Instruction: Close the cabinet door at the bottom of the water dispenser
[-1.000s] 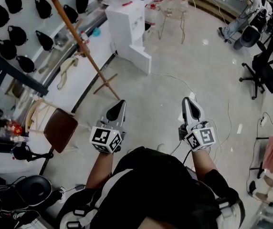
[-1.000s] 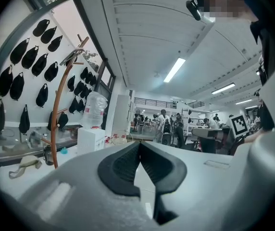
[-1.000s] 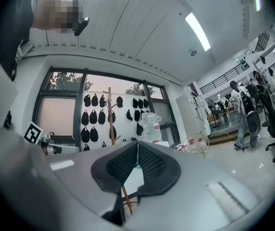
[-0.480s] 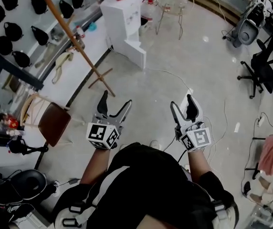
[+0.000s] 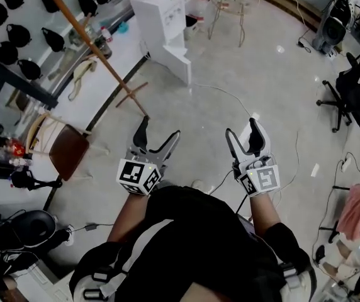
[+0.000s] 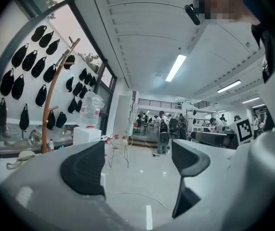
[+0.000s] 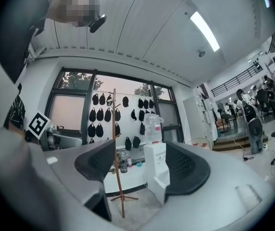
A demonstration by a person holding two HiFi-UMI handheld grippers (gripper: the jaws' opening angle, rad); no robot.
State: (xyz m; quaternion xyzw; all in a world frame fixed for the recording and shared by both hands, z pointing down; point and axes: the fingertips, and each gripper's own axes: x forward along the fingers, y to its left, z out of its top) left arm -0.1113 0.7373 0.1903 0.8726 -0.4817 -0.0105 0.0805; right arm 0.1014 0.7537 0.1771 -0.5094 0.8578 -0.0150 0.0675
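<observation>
nearer the water dispenser (image 5: 160, 14) now, left hand-held gripper (image 5: 160, 129) and right hand-held gripper (image 5: 243, 128) have just spread their jaws, empty; its cabinet door (image 5: 179, 65), small and indistinct well ahead, juts out toward them.

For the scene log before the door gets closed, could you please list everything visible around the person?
Water dispenser: one, white, far ahead by the window wall.
Cabinet door: one, white, open at its base.
Coat stand: one, wooden, left.
Pouches: many, black, hung on left wall.
Chair: one, brown seat, left.
Office chair: one, black, right.
Left gripper: one, grey, jaws just opened, empty.
Right gripper: one, grey, jaws just opened, empty.
</observation>
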